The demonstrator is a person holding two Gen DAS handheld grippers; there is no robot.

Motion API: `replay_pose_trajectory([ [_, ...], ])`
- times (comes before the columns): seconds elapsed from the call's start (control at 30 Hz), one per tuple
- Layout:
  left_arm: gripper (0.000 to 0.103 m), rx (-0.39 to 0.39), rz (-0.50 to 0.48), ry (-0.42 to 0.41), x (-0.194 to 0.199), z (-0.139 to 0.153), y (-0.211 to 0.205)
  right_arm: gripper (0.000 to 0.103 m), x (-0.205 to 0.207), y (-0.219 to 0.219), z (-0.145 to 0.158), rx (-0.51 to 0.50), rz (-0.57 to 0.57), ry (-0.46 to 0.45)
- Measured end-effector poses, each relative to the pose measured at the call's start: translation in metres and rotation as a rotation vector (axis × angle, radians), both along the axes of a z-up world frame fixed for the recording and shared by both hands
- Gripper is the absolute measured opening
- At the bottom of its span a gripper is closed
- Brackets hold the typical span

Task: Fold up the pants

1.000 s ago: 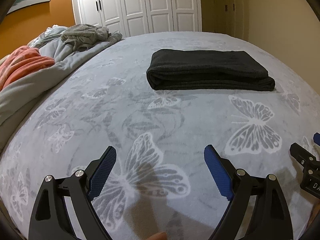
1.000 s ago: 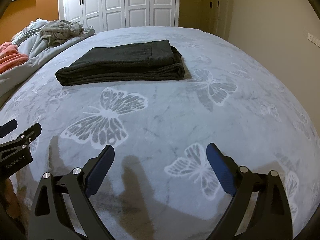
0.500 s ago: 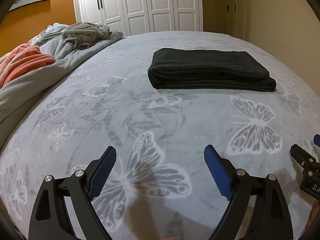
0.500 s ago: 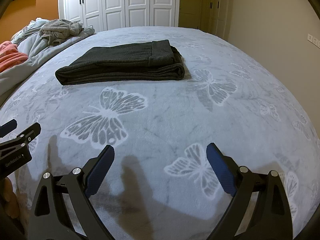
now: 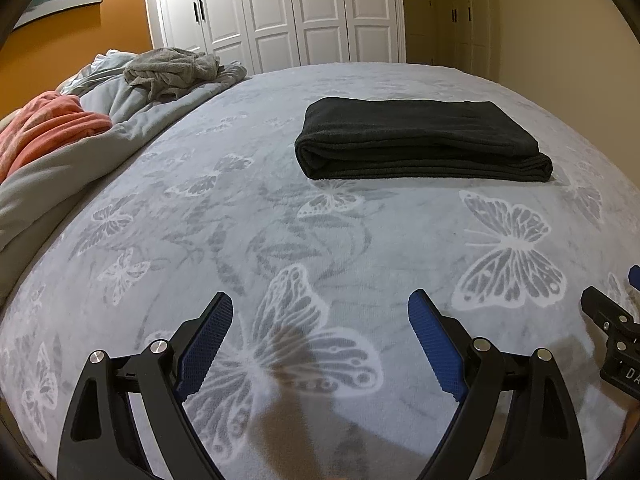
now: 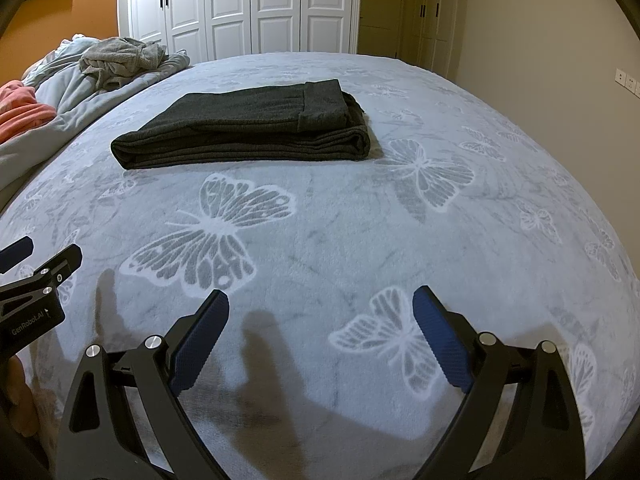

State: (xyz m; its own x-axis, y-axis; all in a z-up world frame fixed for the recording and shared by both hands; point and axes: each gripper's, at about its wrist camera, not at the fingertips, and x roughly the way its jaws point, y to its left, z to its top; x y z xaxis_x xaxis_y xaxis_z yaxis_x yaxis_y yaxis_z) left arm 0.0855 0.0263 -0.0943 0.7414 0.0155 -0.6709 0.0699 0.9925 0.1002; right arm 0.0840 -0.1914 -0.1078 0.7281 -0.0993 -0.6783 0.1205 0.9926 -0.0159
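Note:
Dark grey pants (image 5: 420,140) lie folded into a flat rectangular stack on the bed, toward its far side; they also show in the right wrist view (image 6: 248,128). My left gripper (image 5: 320,320) is open and empty, held above the blanket well short of the pants. My right gripper (image 6: 320,316) is open and empty too, at about the same distance from them. Each gripper shows at the edge of the other's view: the right one (image 5: 616,336) and the left one (image 6: 32,280).
The bed is covered by a grey butterfly-print blanket (image 5: 280,240). A rumpled grey duvet (image 5: 100,128), a coral blanket (image 5: 44,128) and a crumpled grey garment (image 5: 172,68) lie along the left side. White wardrobe doors (image 5: 280,12) stand behind the bed, a wall (image 6: 560,40) to the right.
Both views have tilted slightly, so the pants sit a little lower in frame. The grippers stay open and the pants have not moved.

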Motion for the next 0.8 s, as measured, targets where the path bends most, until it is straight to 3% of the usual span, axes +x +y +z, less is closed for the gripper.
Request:
replay_pose_trajectory([
  [0.6,0.087,0.000,-0.006,0.002,0.0001,0.0007,-0.0009,0.091,-0.0007,0.0016,0.0002,-0.001,-0.002,0.001],
  [0.8,0.087,0.024,0.008,-0.032,-0.0047,0.0036,-0.0028,0.091,-0.0007,0.0014,-0.0001,-0.002,-0.001,0.002],
])
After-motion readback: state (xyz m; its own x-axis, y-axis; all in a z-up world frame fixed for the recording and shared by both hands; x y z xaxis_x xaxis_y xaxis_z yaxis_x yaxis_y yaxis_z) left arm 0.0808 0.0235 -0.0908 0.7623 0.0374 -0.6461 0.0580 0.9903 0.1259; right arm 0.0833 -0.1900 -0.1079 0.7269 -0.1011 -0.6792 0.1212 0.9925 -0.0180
